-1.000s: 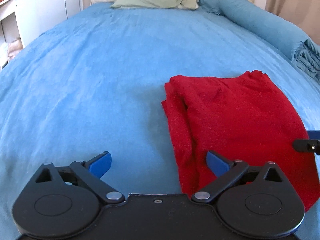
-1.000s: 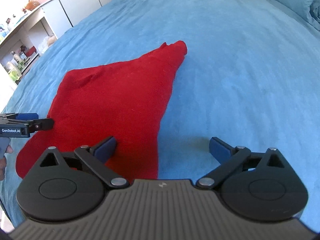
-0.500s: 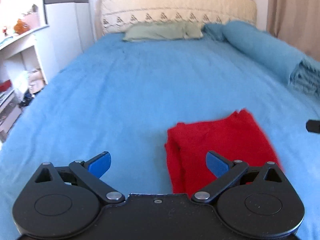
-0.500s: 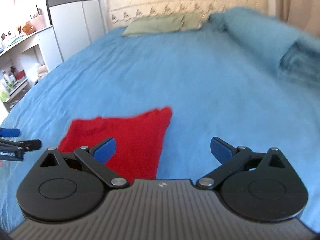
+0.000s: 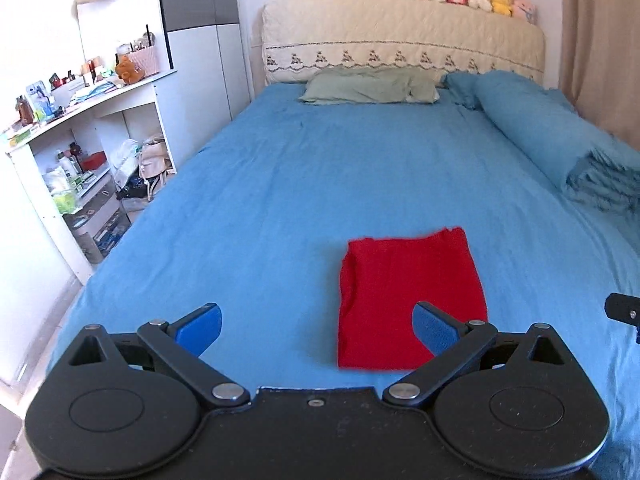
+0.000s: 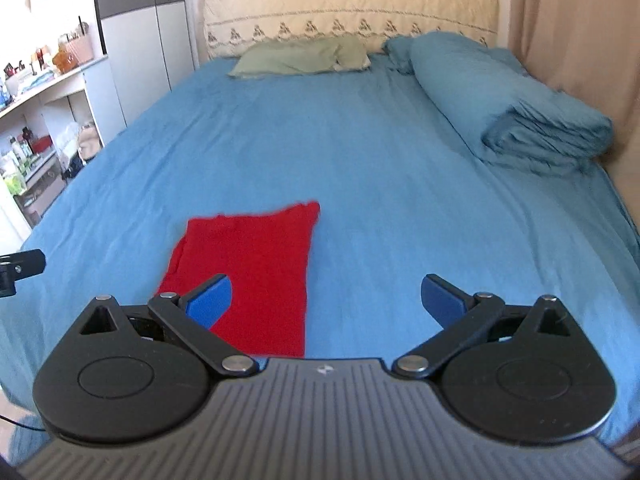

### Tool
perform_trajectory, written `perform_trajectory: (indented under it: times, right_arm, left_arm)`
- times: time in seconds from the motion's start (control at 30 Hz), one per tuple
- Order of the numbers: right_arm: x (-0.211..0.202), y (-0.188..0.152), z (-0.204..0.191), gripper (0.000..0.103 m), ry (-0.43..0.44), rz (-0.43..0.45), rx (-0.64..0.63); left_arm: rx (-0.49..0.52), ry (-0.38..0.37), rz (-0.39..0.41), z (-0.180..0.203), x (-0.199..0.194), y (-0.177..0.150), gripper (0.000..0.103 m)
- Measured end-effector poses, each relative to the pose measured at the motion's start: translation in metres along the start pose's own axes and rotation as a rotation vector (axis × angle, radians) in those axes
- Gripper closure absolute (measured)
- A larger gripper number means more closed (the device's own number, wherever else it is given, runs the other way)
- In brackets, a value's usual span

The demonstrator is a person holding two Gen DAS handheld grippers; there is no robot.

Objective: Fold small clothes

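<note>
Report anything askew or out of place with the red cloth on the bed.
Nothing serious stands out. The red cloth lies folded flat on the blue bedsheet, roughly rectangular. Its left edge shows slightly bunched layers, and the far right corner pokes out a little. Both grippers are open, clear of it.

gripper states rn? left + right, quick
Left gripper: open, holding nothing, above the bed near the red garment.
Right gripper: open, holding nothing.
</note>
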State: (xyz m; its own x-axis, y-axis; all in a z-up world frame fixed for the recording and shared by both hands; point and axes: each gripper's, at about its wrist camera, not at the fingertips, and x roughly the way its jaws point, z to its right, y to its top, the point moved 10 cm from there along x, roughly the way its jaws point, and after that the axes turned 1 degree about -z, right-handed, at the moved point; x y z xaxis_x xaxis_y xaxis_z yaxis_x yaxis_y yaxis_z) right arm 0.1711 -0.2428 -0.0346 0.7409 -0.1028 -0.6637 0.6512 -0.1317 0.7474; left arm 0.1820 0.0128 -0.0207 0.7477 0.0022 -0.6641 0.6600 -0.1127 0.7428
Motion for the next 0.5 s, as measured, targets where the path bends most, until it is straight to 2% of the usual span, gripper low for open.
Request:
perform_trajectory:
  times: [0.23,0.37,0.5]
  right_arm:
    - [-0.044,-0.052,0.002,0.0,-0.042,-0.049,-0.017]
    - [-0.051,-0.079,-0.002,0.0,-0.044,-0.082,-0.019]
    - [-0.053,-0.091,-0.004,0.0,-0.039,-0.093,-0.019]
  left_arm:
    - [0.065,0.012,-0.019,0.009,-0.022,-0.039,0.0]
    - [0.093,0.014,-0.017,0.011,-0.028,-0.053,0.0]
    - [0.076,-0.007,-0.014,0.009,-0.032,-0.057,0.0]
